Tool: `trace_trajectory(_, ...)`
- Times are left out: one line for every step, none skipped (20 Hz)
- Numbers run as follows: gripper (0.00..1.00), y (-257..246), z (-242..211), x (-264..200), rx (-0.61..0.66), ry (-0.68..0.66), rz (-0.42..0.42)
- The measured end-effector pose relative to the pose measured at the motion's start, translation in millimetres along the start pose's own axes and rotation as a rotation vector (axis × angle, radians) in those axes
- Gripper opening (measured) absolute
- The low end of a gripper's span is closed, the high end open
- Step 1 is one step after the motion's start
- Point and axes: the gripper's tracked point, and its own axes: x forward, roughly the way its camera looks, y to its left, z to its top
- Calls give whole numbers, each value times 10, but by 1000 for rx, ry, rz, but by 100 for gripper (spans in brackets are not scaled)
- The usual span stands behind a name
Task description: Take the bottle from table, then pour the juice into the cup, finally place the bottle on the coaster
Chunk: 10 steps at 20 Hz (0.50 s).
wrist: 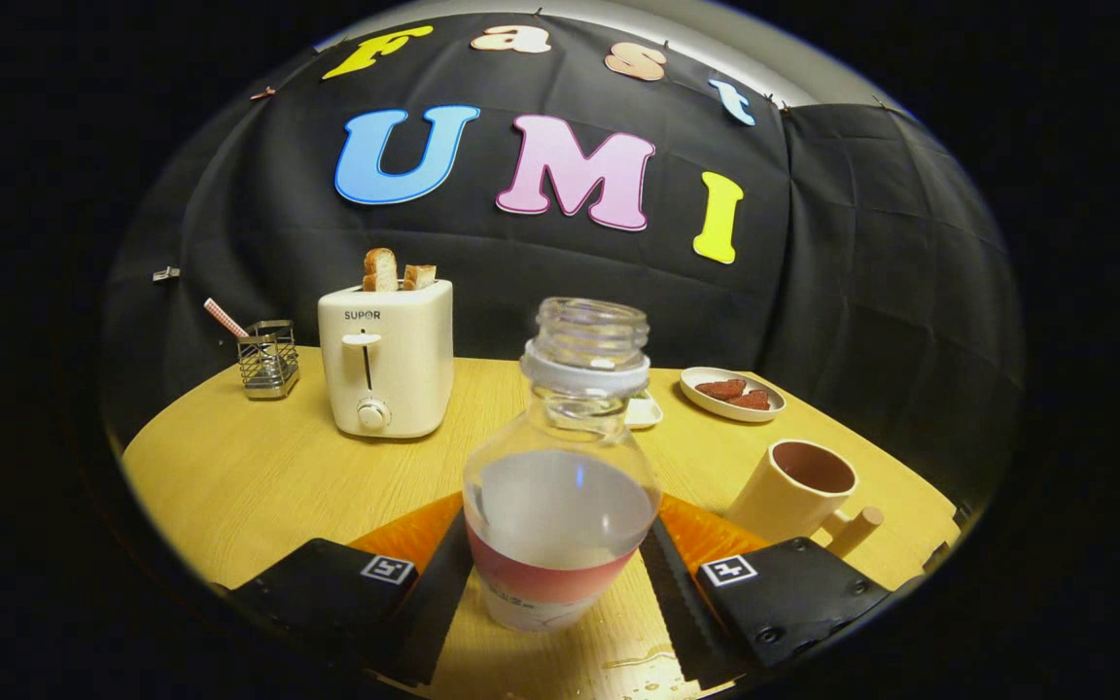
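Gripper view: gripper (558, 574) clamps upright bottle (562, 486), cup (795, 491) near.

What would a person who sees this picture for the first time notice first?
First, the clear uncapped plastic bottle with a pink label, standing between the two fingers of the hand-held gripper, which sit close at its sides. Beyond it to the left stands a white toaster with two bread slices; a beige mug stands ahead to the right on the yellow wooden table.

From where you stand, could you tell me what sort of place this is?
Probably a staged breakfast table in a booth: a toaster holding toast, a cup, and an uncapped bottle between the gripper fingers.
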Motion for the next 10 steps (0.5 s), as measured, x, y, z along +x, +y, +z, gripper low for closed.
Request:
trace_trajectory(85, 6, 1, -6, -2, -2, -2)
trace_trajectory(83, 1, 2, 1, 0, 0, -5)
trace_trajectory(82, -5, -7, -5, 23, 24, 2)
trace_trajectory(82, 2, -56, -10, 48, 46, 6)
trace_trajectory(78, 5, -64, -24, 51, 50, 7)
trace_trajectory(78, -11, -57, -35, 44, 49, -1)
trace_trajectory(77, -17, -36, -50, 33, 45, -2)
trace_trajectory(77, -40, -43, -50, 24, 44, -6)
trace_trajectory(76, -49, -31, -35, 19, 37, 0)
trace_trajectory(77, -31, -27, -33, 9, 30, 4)
